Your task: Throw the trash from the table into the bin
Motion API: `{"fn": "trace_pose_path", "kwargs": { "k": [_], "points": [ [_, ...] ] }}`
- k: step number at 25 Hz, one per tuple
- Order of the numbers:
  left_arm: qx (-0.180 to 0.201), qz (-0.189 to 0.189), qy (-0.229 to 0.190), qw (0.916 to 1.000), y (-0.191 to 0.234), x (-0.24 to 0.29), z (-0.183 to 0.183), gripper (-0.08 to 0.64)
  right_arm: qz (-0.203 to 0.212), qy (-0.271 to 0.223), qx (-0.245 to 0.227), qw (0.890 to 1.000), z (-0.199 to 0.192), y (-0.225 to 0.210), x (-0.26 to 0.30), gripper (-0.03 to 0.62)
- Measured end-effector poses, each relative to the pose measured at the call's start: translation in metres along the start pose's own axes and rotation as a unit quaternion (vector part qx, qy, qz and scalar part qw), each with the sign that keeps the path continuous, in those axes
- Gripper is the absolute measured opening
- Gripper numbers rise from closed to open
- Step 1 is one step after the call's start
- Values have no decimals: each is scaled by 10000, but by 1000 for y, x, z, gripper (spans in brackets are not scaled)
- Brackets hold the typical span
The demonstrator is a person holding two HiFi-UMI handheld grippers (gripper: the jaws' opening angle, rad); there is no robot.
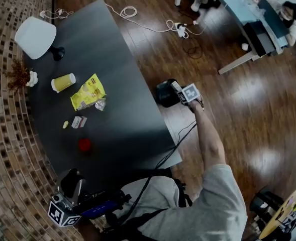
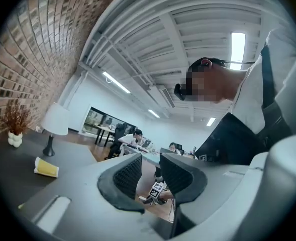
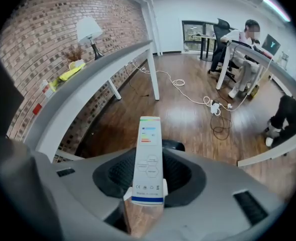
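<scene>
My right gripper (image 1: 180, 92) is held out past the table's edge, pointing steeply down over a black bin (image 1: 166, 93) on the wooden floor. It is shut on a slim white box (image 3: 148, 164) with coloured print, which stands up between the jaws; the bin's dark rim (image 3: 175, 145) shows just behind it. On the dark table (image 1: 122, 114) lie a yellow cup (image 1: 63, 82) on its side, a yellow snack bag (image 1: 88, 92), a small carton (image 1: 79, 122), a tiny yellow piece (image 1: 65, 125) and a red object (image 1: 84, 144). My left gripper (image 1: 73, 182) is near my body, level, its jaws nearly together with nothing between them.
A white lamp (image 1: 36, 36) and a small vase of dried flowers (image 1: 19, 77) stand at the table's far left by the brick wall. Cables and a power strip (image 1: 180, 30) lie on the floor. A person sits at a desk (image 1: 248, 14) at the far right.
</scene>
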State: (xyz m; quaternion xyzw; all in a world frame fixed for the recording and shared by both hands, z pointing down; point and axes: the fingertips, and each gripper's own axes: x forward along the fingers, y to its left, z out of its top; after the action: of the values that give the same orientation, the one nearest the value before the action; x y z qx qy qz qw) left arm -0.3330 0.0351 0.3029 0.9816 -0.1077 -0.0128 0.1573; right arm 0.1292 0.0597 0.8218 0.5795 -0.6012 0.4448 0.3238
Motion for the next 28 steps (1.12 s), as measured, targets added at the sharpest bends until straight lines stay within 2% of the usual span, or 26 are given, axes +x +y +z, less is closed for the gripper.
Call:
{"fn": "trace_pose_path", "kwargs": {
  "k": [3, 6, 8, 10, 13, 16, 17, 19, 21, 24, 27, 28],
  "points": [
    [28, 28, 7, 10000, 0, 2, 1, 106, -246, -11, -9, 9997, 1, -12, 12, 154],
    [43, 42, 14, 10000, 2, 1, 2, 106, -448, 54, 161, 9989, 1, -18, 16, 190],
    [38, 31, 12, 10000, 2, 1, 1, 106, -640, 70, 201, 9977, 1, -25, 14, 247],
    [47, 27, 9, 10000, 1, 2, 0, 106, -736, 100, 318, 9967, 0, -29, 11, 253],
    [71, 33, -21, 10000, -9, 1, 1, 106, -456, -219, 443, 9977, 13, -14, 2, 252],
    [6, -183, -107, 9998, -13, 14, 0, 104, 129, -1249, 487, 9909, 58, 30, -76, 249],
    [-23, -198, -145, 9997, -11, 18, 0, 106, 380, -1674, 324, 9846, 77, 53, -103, 247],
    [-83, -60, -236, 9997, -1, 15, 1, 106, 1054, -2397, -376, 9644, 111, 124, -141, 241],
    [-154, 186, -402, 9989, 15, -3, 4, 106, 1738, -2680, -1344, 9380, 129, 225, -163, 245],
    [-238, 501, -798, 9953, 36, -41, 11, 106, 2376, -2388, -2698, 9020, 123, 371, -150, 250],
    [-327, 740, -998, 9917, 51, -82, 6, 106, 2595, -1874, -3543, 8787, 106, 492, -105, 255],
    [-314, 813, -1048, 9907, 54, -96, 5, 106, 2591, -1710, -3799, 8714, 101, 526, -89, 303]
  ]
}}
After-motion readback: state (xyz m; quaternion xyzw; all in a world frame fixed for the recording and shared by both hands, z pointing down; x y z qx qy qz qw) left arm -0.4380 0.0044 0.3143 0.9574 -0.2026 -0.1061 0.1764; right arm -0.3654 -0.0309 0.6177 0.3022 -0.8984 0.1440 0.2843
